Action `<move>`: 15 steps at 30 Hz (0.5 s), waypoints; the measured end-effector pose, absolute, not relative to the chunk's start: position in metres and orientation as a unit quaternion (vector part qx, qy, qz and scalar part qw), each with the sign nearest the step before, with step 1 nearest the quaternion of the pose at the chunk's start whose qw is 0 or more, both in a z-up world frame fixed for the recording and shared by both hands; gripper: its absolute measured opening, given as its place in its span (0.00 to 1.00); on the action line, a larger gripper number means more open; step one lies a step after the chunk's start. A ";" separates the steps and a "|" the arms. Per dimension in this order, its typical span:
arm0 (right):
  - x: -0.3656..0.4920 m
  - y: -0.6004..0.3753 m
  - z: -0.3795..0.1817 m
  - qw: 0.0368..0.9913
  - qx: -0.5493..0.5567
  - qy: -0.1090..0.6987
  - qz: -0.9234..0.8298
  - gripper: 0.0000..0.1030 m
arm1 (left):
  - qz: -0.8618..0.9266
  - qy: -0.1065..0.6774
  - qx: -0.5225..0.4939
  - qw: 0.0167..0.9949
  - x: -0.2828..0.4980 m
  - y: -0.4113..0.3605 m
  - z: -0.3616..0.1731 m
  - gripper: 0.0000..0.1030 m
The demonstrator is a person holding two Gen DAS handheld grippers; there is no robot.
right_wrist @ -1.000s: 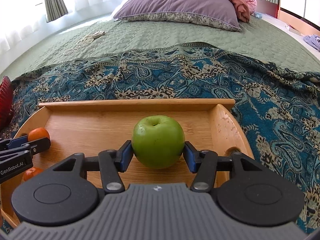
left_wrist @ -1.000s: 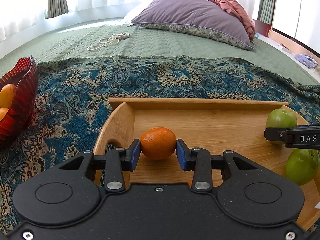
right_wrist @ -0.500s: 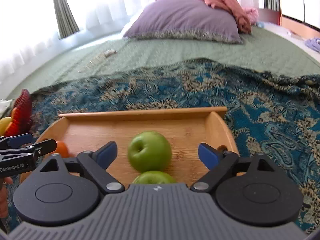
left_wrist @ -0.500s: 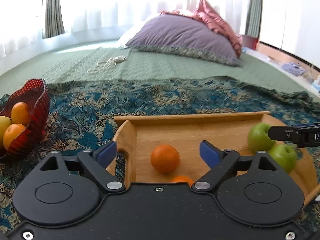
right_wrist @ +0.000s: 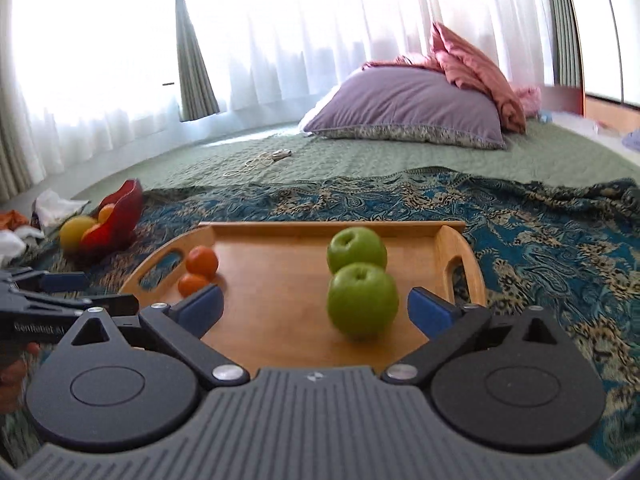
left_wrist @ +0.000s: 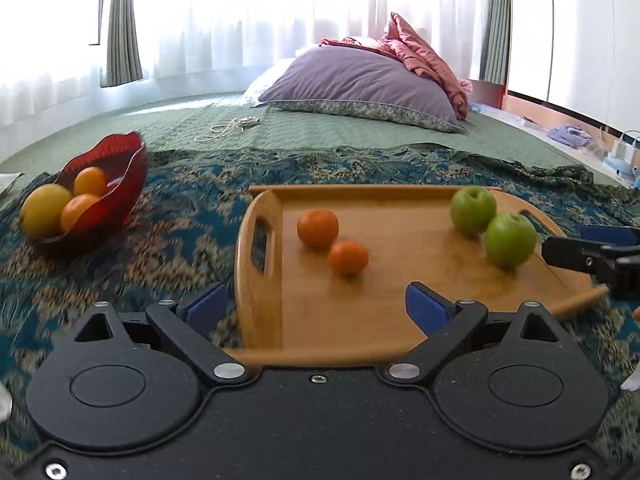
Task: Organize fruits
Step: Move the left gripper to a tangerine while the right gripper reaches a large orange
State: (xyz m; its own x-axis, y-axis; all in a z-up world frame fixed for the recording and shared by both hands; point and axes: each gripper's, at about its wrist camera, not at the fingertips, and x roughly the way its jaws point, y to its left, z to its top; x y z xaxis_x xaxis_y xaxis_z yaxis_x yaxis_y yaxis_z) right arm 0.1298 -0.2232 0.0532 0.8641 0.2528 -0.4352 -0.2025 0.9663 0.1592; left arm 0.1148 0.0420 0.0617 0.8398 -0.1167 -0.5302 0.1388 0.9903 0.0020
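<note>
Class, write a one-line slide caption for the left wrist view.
Open left gripper above wooden tray holding two oranges and two green apples.

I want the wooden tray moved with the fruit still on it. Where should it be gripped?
Grip the wooden tray by its two cut-out handles, one in each upright end wall. Bring the left gripper from the left end and the right gripper from the right, lifting level, since the oranges and apples lie loose.
</note>
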 end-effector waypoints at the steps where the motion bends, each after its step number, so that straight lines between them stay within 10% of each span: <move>1: 0.121 -0.221 0.051 0.966 0.049 0.226 0.118 1.00 | -0.065 0.272 0.020 0.960 0.107 0.042 0.060 0.93; 15: 0.037 -0.189 0.018 0.979 -0.018 0.166 0.116 1.00 | -0.026 0.225 0.020 0.974 0.037 0.034 0.038 0.99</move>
State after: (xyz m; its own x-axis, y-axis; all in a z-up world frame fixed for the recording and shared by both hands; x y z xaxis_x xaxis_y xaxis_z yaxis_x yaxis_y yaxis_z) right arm 0.0370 -0.1889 0.0183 0.9180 0.2211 -0.3292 -0.2334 0.9724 0.0024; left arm 0.0370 0.0342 0.0376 0.8974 -0.0419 -0.4392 0.0602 0.9978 0.0279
